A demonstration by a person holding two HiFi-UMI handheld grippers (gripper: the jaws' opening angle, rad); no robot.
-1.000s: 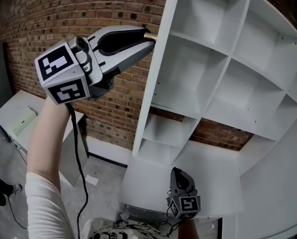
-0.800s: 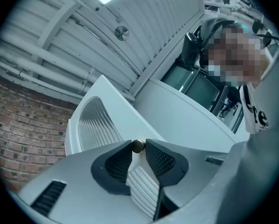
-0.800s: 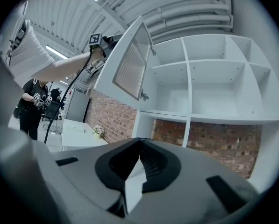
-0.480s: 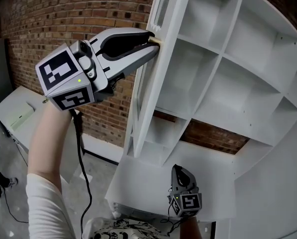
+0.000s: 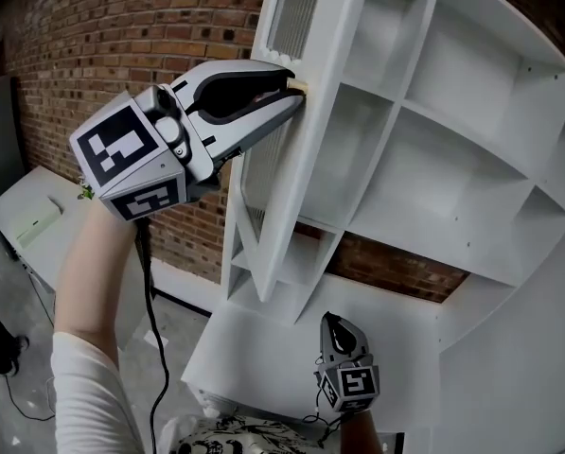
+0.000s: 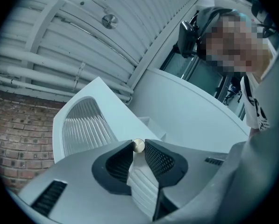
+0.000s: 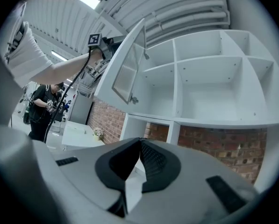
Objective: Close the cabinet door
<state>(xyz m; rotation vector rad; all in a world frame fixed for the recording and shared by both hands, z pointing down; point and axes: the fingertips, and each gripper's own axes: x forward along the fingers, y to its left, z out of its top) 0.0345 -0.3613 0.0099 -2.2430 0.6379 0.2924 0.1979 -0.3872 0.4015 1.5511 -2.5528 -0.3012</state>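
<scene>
**Asker:** Where does the door stand?

**Describer:** The white-framed door with a ribbed glass pane [image 5: 310, 168] hangs part-way open at the left edge of the white open-shelved cabinet [image 5: 452, 178]. It is swung out at an angle from the cabinet's front. A red brick wall [image 5: 121, 45] runs behind the cabinet.

**Asker:** What has hold of it?

**Describer:** The left gripper [image 5: 293, 87], raised beside the cabinet's upper left part. Its jaws have just been closing, and they pinch the small round brass knob [image 6: 138, 145] on the door's frame. The head view shows only a tan tip of that knob at the jaw ends. The left gripper view shows it squarely between the two ribbed pads.

**Asker:** And the other tool?

**Describer:** The right gripper [image 5: 339, 323] sits low in front of the cabinet, below its shelves, with its jaws pressed together on nothing. Its own view takes in the door's full outline jutting from the cabinet's left side, which the head view cuts off at the top.
</scene>
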